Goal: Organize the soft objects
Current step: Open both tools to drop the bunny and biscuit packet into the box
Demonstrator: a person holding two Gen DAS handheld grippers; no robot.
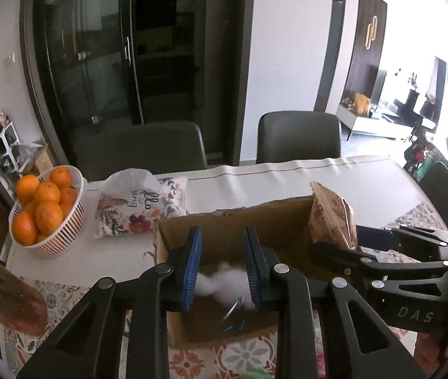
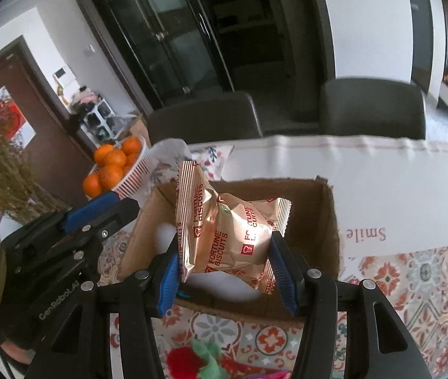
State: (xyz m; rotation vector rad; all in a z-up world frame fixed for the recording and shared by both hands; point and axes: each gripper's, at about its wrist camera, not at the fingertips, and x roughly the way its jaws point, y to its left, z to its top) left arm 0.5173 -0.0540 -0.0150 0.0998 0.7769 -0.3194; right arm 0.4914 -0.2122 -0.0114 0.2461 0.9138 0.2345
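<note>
An open cardboard box sits on the table. My right gripper is shut on a gold Fortune Biscuits packet and holds it over the box; the packet also shows in the left wrist view. My left gripper is open and empty above the box's near left side. Inside the box lie white fluffy stuffing and a thin metallic item. A red and green plush toy lies on the mat in front of the box.
A white basket of oranges and a floral tissue pouch stand left of the box. Dried grass is at the far left. Two dark chairs stand behind the table. A patterned mat covers the near side.
</note>
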